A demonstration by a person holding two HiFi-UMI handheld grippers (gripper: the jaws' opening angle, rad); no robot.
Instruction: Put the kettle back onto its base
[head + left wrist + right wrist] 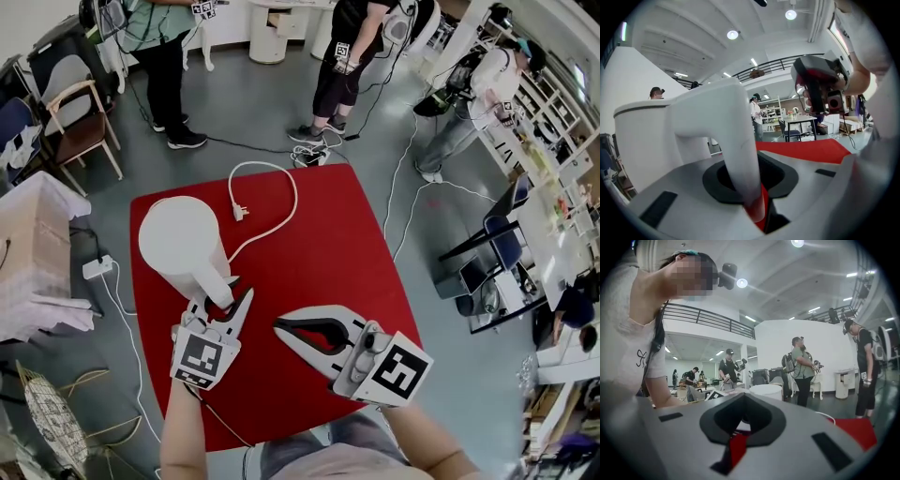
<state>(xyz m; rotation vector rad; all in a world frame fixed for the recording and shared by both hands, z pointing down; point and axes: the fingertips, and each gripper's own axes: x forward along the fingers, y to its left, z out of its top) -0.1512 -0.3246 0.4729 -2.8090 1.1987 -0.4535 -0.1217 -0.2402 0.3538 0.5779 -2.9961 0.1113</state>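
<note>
In the head view, the left gripper (pixel 223 298) clamps the handle (pixel 221 289) of the white kettle (pixel 178 242) on the red table (pixel 319 253). I cannot make out the base, so a blind set-down could miss it. The power cord (pixel 281 220) and plug (pixel 240 214) lie near. In the left gripper view the grip sits low, so the kettle may tilt. In the right gripper view, the right gripper (pixel 743 397) has its jaws together and empty.

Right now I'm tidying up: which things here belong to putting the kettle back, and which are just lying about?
Job: kettle, its handle in the left gripper; white cord on the red table.
Lying about: wooden chair, power strip on the floor.
</note>
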